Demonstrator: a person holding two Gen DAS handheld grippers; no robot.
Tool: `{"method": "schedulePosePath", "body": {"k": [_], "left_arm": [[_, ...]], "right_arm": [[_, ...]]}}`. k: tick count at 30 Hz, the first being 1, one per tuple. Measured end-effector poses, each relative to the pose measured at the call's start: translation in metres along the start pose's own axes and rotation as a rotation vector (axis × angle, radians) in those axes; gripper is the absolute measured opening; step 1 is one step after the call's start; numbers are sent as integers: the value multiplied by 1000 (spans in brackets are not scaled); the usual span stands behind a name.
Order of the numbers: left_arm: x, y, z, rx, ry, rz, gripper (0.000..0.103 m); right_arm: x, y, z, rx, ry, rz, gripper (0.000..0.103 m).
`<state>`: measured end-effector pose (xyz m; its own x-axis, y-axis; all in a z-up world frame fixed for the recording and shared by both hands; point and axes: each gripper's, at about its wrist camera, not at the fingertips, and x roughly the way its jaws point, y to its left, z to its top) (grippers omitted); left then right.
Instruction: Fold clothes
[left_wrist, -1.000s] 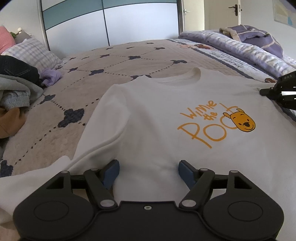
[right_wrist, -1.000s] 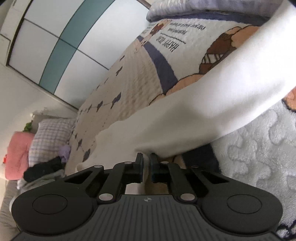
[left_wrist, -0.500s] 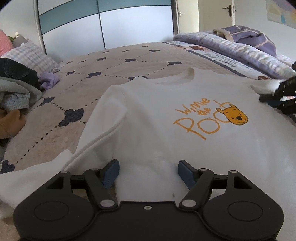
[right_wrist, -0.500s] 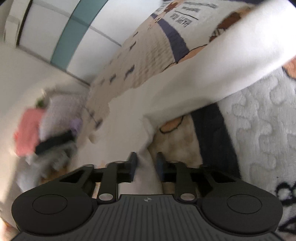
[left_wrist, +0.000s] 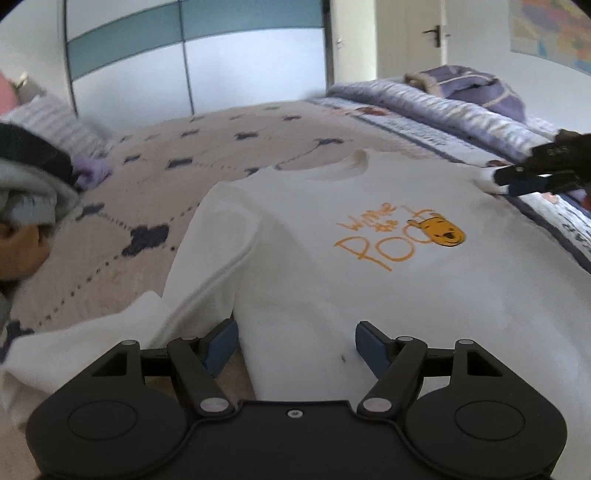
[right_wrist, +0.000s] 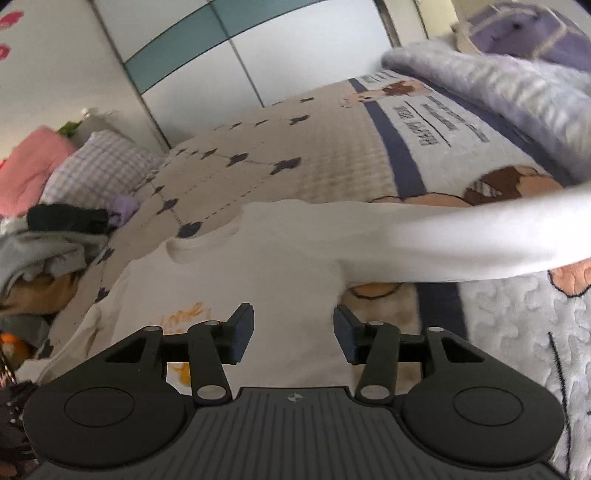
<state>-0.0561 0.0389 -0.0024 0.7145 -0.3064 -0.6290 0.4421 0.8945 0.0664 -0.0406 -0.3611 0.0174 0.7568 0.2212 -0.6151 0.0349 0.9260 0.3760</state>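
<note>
**White sweatshirt spread on the bed, both grippers standing over it**

A white long-sleeved sweatshirt with an orange cartoon-bear print (left_wrist: 369, 258) lies face up across the beige quilted bedspread with dark blue clover shapes (left_wrist: 155, 206). The black left gripper with blue pads (left_wrist: 295, 345) hovers at the hem, its jaws wide apart, the fabric under the gap but not pinched. The black right gripper (right_wrist: 293, 334) stands over the sweatshirt's chest beside the armpit; its jaws are opening, with cloth beneath them and nothing clamped. From there the right sleeve (right_wrist: 480, 243) runs out straight over the pale blanket with brown bear drawings (right_wrist: 443, 147). The left sleeve (left_wrist: 74, 350) trails toward the bed's near edge.

A heap of grey, black and brown clothes (right_wrist: 55, 251) sits close by the sweatshirt's left shoulder, with a checked pillow (right_wrist: 96, 170) and a pink pillow (right_wrist: 26, 173) behind it. A rolled lilac striped duvet (left_wrist: 443, 107) lies along the far right. White and teal wardrobe doors (left_wrist: 184, 62) close off the far end.
</note>
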Motion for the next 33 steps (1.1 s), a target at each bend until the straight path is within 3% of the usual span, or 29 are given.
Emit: {"method": "schedulePosePath", "body": {"k": [4, 9, 13, 19, 28, 30, 32, 33], "left_arm": [[-18, 5, 4, 2, -59, -10, 68], [-36, 17, 12, 24, -123, 56, 68], [-54, 46, 17, -36, -158, 103, 69], [-53, 98, 8, -155, -63, 213, 70], [-30, 142, -14, -391, 81, 171, 68], [-27, 149, -19, -463, 89, 139, 60], [-26, 153, -23, -514, 91, 118, 11], [-26, 153, -24, -522, 90, 116, 10]], "right_arm": [[5, 33, 5, -69, 28, -20, 59], [1, 69, 10, -96, -28, 13, 71], [7, 88, 4, -104, -39, 27, 71], [26, 98, -6, -81, -24, 48, 70], [44, 125, -15, -140, 13, 93, 71], [47, 132, -20, -166, 25, 99, 70], [51, 136, -24, -190, 39, 101, 70], [53, 138, -27, -202, 46, 99, 70]]}}
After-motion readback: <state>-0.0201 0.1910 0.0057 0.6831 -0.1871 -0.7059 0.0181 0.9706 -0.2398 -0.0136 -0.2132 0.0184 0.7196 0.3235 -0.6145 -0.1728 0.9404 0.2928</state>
